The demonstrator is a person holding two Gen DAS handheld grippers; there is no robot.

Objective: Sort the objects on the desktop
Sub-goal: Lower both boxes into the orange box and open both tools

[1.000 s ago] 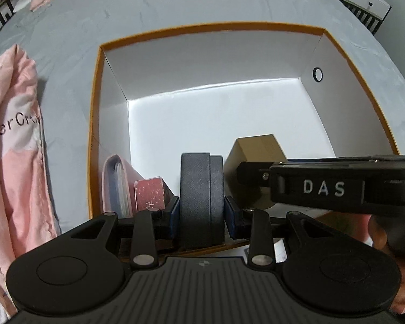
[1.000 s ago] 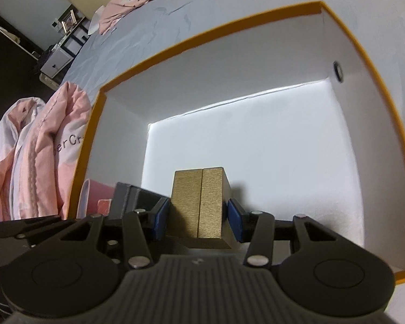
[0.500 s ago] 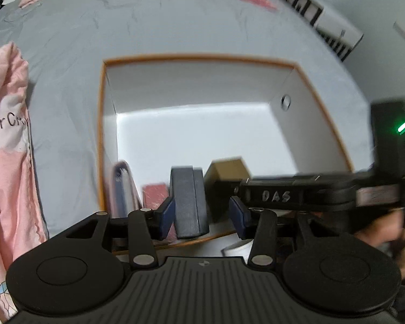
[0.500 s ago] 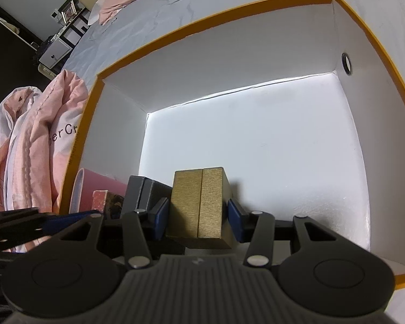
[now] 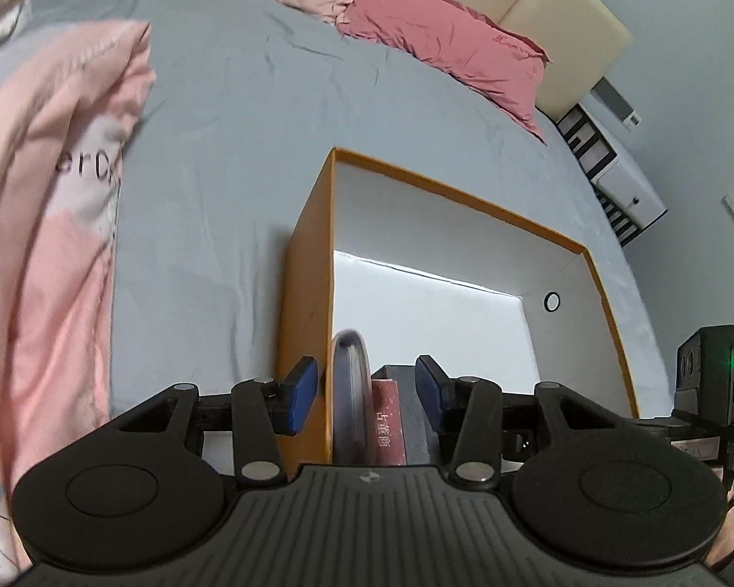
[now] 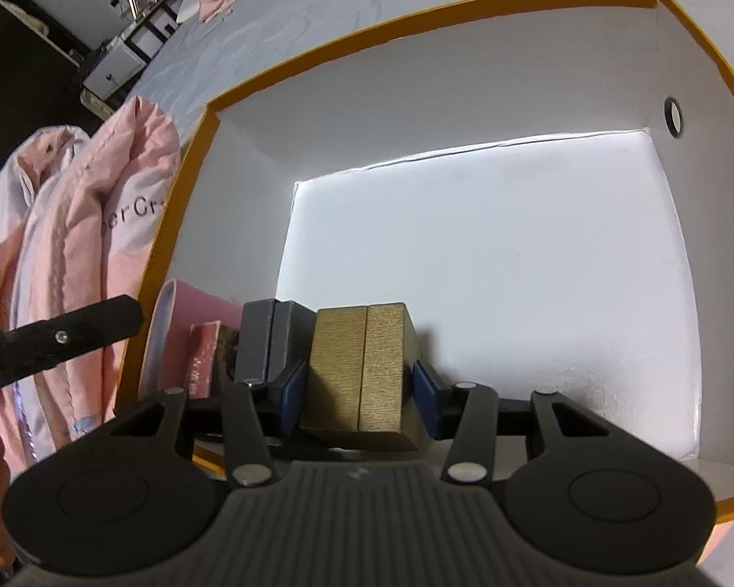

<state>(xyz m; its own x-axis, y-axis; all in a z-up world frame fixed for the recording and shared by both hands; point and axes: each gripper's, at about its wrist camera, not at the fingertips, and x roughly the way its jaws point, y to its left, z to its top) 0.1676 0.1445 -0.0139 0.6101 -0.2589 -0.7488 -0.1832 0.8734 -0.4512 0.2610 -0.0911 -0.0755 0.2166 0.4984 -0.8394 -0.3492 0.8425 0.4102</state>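
Inside the orange box, right gripper around the gold box.

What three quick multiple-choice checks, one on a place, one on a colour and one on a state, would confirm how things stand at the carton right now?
1. Where is the gold box?
A) inside the carton, beside the grey box
B) outside the carton
C) on top of the grey box

2. What colour is the carton's rim?
A) green
B) orange
C) black

3. What is the right hand-held gripper doing?
A) hanging open and empty
B) closed on the grey box
C) closed on the gold box

Answers:
1 A, it stands within the white walls with the grey box at its left side.
2 B, an orange edge runs round the white walls.
3 C, both blue pads press the gold box's sides.
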